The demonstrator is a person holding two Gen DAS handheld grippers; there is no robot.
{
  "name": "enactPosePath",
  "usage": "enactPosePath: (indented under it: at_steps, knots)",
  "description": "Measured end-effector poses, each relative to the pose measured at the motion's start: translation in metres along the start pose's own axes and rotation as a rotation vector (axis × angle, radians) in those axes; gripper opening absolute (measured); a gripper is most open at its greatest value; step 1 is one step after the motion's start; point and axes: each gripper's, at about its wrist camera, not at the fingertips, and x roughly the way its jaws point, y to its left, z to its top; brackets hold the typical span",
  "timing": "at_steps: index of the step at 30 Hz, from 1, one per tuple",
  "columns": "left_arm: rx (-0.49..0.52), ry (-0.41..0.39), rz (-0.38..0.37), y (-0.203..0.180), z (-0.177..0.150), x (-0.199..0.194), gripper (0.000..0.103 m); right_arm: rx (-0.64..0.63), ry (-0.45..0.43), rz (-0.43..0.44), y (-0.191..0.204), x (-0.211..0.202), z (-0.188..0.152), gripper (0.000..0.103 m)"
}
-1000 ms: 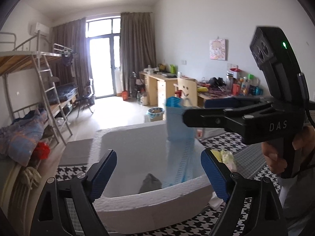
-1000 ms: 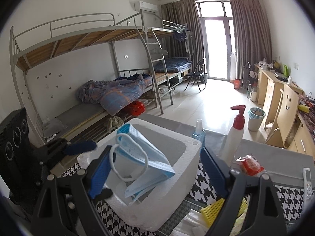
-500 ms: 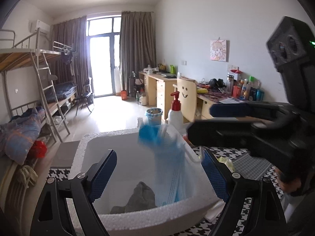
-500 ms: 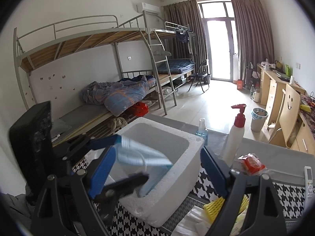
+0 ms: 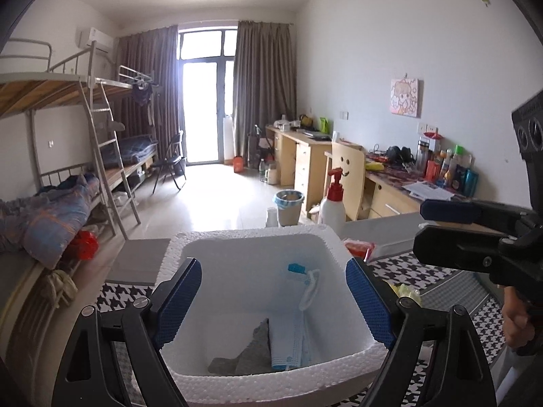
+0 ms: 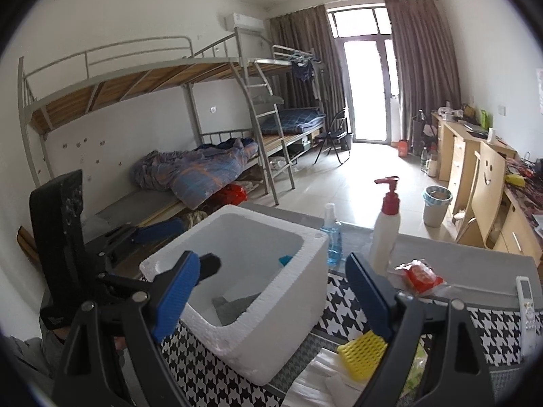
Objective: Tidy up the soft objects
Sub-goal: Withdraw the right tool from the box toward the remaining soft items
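Observation:
A white foam box (image 5: pixel 258 235) stands on the houndstooth cloth, straight ahead of my left gripper (image 5: pixel 271 268), which is open and empty just over the near rim. Inside lie a stack of blue face masks (image 5: pixel 288 339) and a grey cloth (image 5: pixel 253 352). My right gripper (image 5: pixel 420 229) is open and empty to the right of the box, held by a hand (image 5: pixel 516 318). In the right wrist view, the box (image 6: pixel 288 308) sits ahead and left of the right gripper (image 6: pixel 271 264); the grey cloth (image 6: pixel 234 305) shows inside. The left gripper (image 6: pixel 200 244) hovers at its left side.
A yellow mesh sponge (image 6: pixel 363 352) and white plastic (image 6: pixel 325 383) lie near the right gripper. A red packet (image 6: pixel 420 276), a pump bottle (image 6: pixel 385 234), a blue spray bottle (image 6: pixel 331 237) and a remote (image 6: pixel 526 302) stand behind. Bunk beds fill the left, desks the right.
The blue masks that hung over the box at the right gripper have dropped into it. The right gripper has pulled away to the right. The left view now looks deeper into the box.

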Motion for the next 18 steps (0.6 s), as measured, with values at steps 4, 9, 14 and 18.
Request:
enactPosePath:
  at_steps: [4, 9, 14, 18]
  knots:
    - [0.000, -0.025, 0.012, -0.004, 0.003, -0.008, 0.091, 0.014, -0.027, -0.028, -0.005, -0.012, -0.001, 0.091]
    - [-0.001, -0.060, 0.012, -0.014, 0.006, -0.020, 0.093, 0.015, -0.066, -0.074, -0.010, -0.030, -0.007, 0.091]
    - [0.011, -0.084, 0.012, -0.026, 0.006, -0.030, 0.093, 0.019, -0.102, -0.139, -0.013, -0.049, -0.016, 0.091]
    - [0.021, -0.095, -0.001, -0.034, 0.006, -0.037, 0.093, 0.016, -0.113, -0.183, -0.014, -0.059, -0.021, 0.091]
